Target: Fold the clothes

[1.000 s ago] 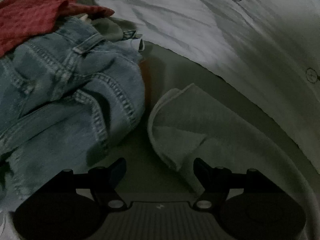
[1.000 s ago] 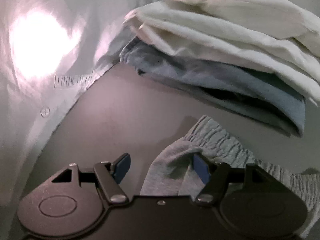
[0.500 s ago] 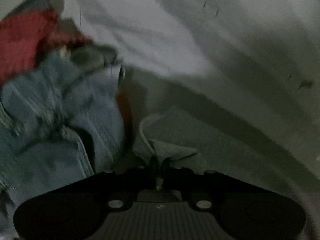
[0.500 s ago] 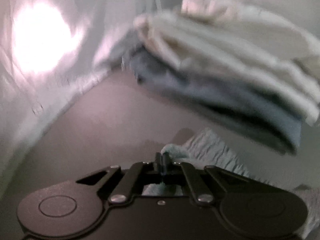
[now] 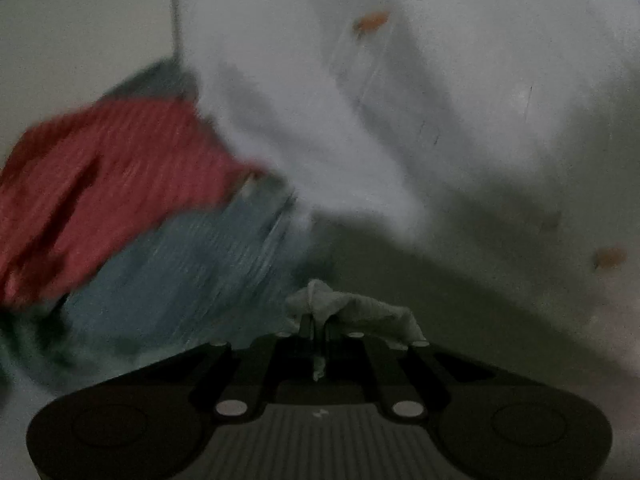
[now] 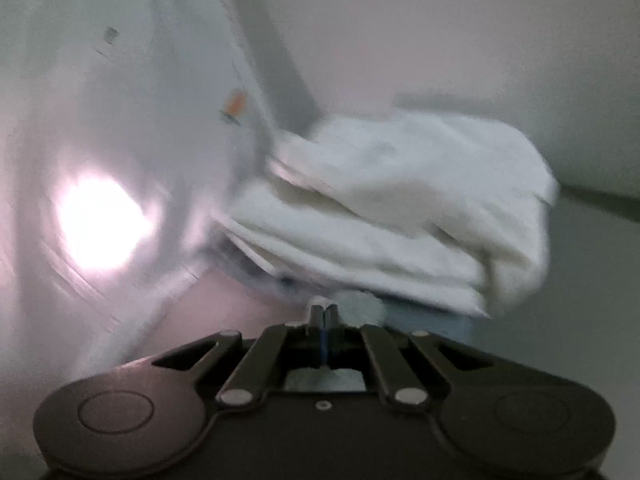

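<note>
White sheeting [image 5: 460, 100] fills most of the left view, from 11 to 3 o'clock, blurred by motion. A red garment [image 5: 104, 184] is seen at 9 o'clock, with jeans [image 5: 192, 280] just below it toward 7 o'clock. In the right view a stack of white folded cloth [image 6: 400, 208] lies at 2 o'clock over a blue layer [image 6: 432, 324], with a bright glare at 9 o'clock.

A grey garment [image 5: 360, 312] is bunched at 6 o'clock in the left view, and its edge is pinched in the left gripper [image 5: 318, 326], whose jaws are closed to a slit. The right gripper [image 6: 325, 320] is likewise closed tight; a pale scrap at its tips [image 6: 320, 302] is judged to be the same garment, though little of it is shown.

The step in hand is judged to be the lift of the garment by two edges. Next, the two grips should be drawn apart so the cloth is spread flat before a fold is laid.
</note>
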